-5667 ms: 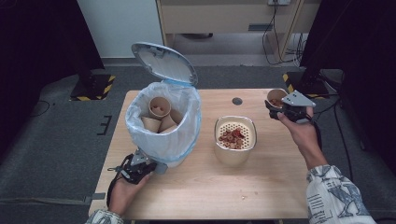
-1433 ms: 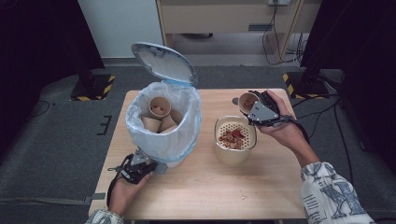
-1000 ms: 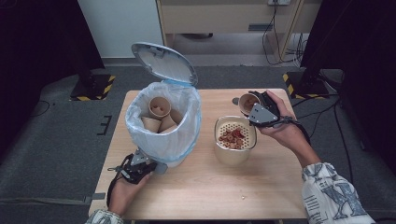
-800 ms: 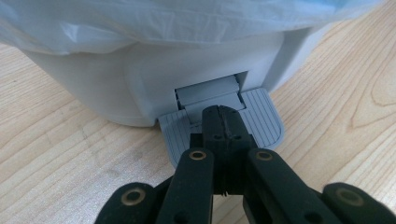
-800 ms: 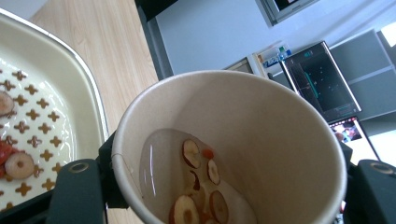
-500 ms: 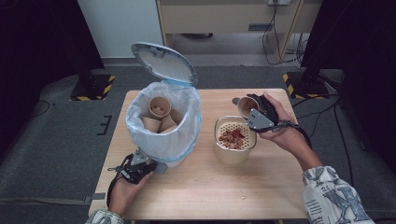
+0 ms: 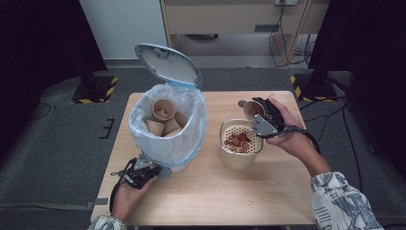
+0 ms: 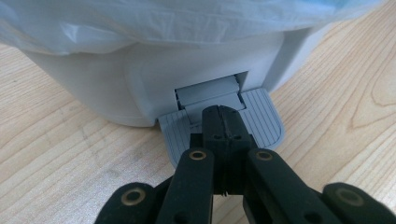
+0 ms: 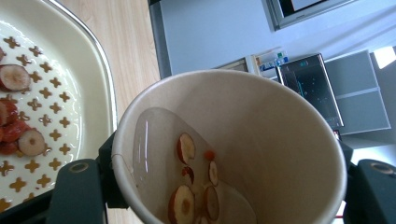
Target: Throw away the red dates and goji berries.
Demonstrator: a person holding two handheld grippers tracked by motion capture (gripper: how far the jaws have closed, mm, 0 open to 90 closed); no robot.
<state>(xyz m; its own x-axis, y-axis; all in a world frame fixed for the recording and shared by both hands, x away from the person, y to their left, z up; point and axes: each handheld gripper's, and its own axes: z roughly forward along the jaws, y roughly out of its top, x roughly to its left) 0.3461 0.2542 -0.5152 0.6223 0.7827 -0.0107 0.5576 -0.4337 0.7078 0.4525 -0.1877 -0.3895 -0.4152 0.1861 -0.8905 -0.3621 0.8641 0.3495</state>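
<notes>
Two claws: both busy — one on the bin's pedal, one on a cup.
Left claw (image 8: 223, 122): jaws together with nothing between them, tips resting on the grey pedal (image 8: 261, 116) at the foot of the bin (image 7: 167, 125), lower left of the high view; the lid (image 7: 167, 65) stands up.
Right claw (image 7: 258, 116): clamped on a paper cup (image 9: 229, 149), centre right of the high view, tilted over the far edge of the strainer bowl (image 7: 241, 149).
Cup contents: some liquid and a few fruit slices (image 9: 187, 148) pooled on the low side, short of the rim.
Bowl: pierced insert carrying fruit slices already, just right of the bin on the desk (image 7: 210, 201).
Bin contents: several paper cups (image 7: 163, 120) inside the plastic liner.
Step in hand: I judge this as emptying the cup into the strainer, with the bin held open for the cup afterwards.
Next move: likely more tilt so the slices slide out over the insert — then a carry left to the open bin while the pedal is kept down.
Hard to make out: how much liquid sits under the insert; the cup's outside and the pads on it in the right gripper view; whether the pedal is pressed fully.
</notes>
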